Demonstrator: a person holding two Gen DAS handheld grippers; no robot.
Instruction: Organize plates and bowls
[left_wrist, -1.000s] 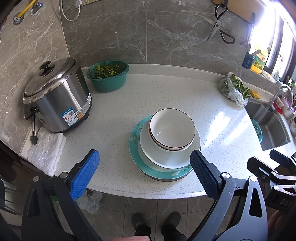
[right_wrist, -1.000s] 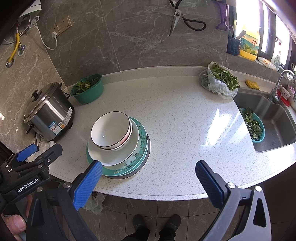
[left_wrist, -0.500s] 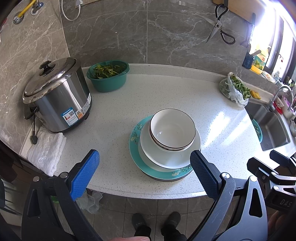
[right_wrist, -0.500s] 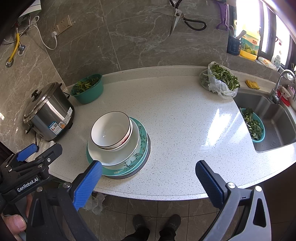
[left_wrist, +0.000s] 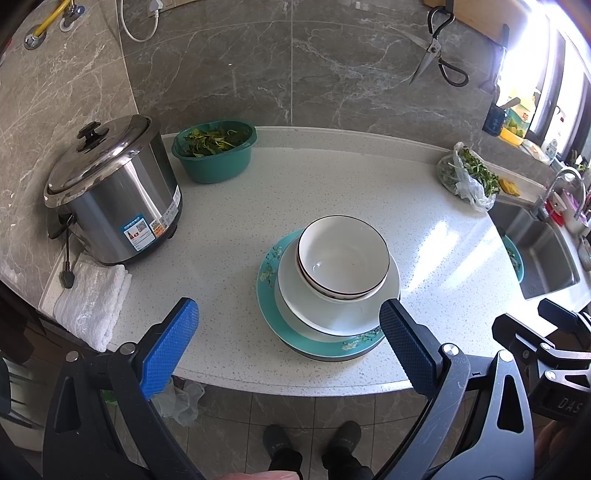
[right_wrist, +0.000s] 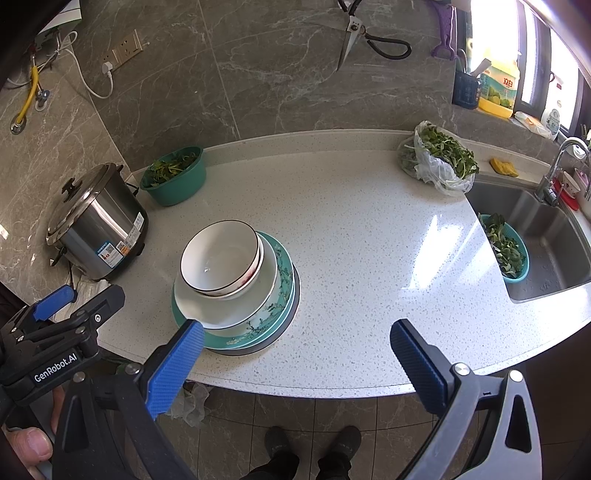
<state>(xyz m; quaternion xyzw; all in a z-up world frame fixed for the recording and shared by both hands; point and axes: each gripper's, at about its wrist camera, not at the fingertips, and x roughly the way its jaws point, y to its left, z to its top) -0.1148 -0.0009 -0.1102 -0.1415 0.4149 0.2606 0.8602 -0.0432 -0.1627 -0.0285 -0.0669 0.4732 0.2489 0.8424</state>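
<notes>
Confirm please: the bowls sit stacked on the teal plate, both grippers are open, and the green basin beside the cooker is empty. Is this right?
Not quite: the basin beside the cooker holds leafy greens, as the left wrist view shows. The bowls do sit on the teal plate, and the left gripper and right gripper are open.

On the surface (left_wrist: 332, 177) a stack sits near the front edge: two nested bowls (left_wrist: 343, 254) on top, inside a wider dish (left_wrist: 332, 314), which rests on a plate (left_wrist: 295, 339); to the stack's left stands a cooker (left_wrist: 110, 192), with a folded towel (left_wrist: 92, 299) just before it at the surface's edge; behind the cooker, against the wall, a basin (left_wrist: 214, 155) holds greens; far right at the back lies a bag of greens (left_wrist: 465, 177), and beyond it the sink (right_wrist: 546, 236) holds a basket (right_wrist: 508, 251) of greens; scissors (left_wrist: 436, 55) hang on the wall above; the left claw (left_wrist: 288, 339) hangs before the stack, the right claw (right_wrist: 295, 354) to its right, both over the front edge, above the floor (left_wrist: 229, 424).
</notes>
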